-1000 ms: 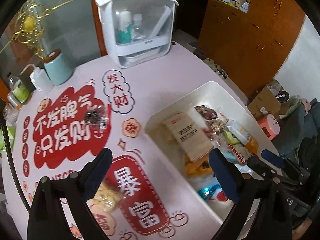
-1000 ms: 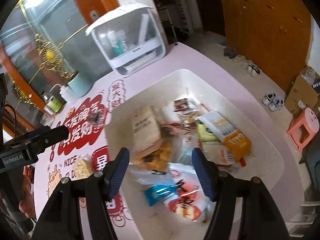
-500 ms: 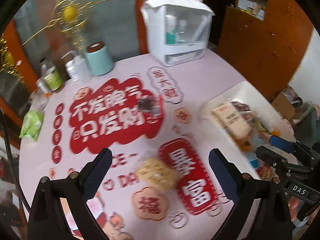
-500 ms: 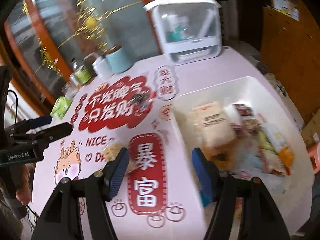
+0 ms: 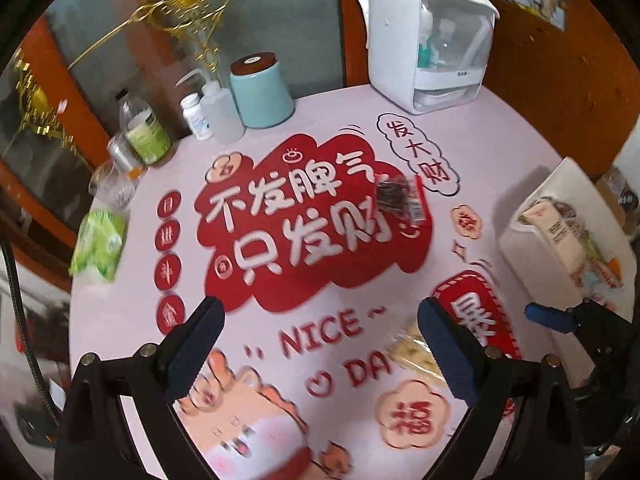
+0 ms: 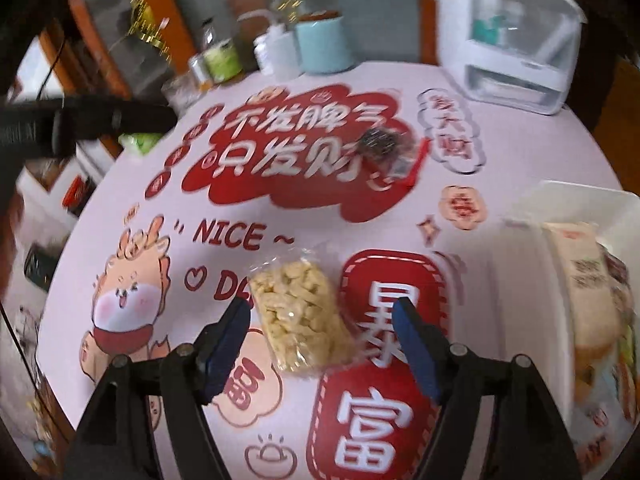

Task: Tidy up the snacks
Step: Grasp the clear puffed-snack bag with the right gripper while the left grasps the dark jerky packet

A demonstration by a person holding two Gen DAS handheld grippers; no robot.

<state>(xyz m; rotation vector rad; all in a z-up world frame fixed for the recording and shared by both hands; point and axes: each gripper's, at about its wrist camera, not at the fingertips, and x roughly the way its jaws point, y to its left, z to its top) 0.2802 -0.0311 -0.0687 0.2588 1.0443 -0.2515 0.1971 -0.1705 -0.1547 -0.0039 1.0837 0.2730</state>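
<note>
The right gripper (image 6: pixel 320 320) is wide apart above the yellow snack bag (image 6: pixel 300 316) on the table (image 6: pixel 320 76); the left gripper (image 5: pixel 320 328) too. The thin plastic may slip when the 2 fingers close.

I count two loose snack packets on my table, one clear bag of pale yellow puffs (image 6: pixel 300 314) and one dark packet (image 6: pixel 384 148), plus one white bin (image 6: pixel 520 264) of snacks, one teal canister (image 5: pixel 262 94) and one white organizer box (image 5: pixel 424 32).
</note>
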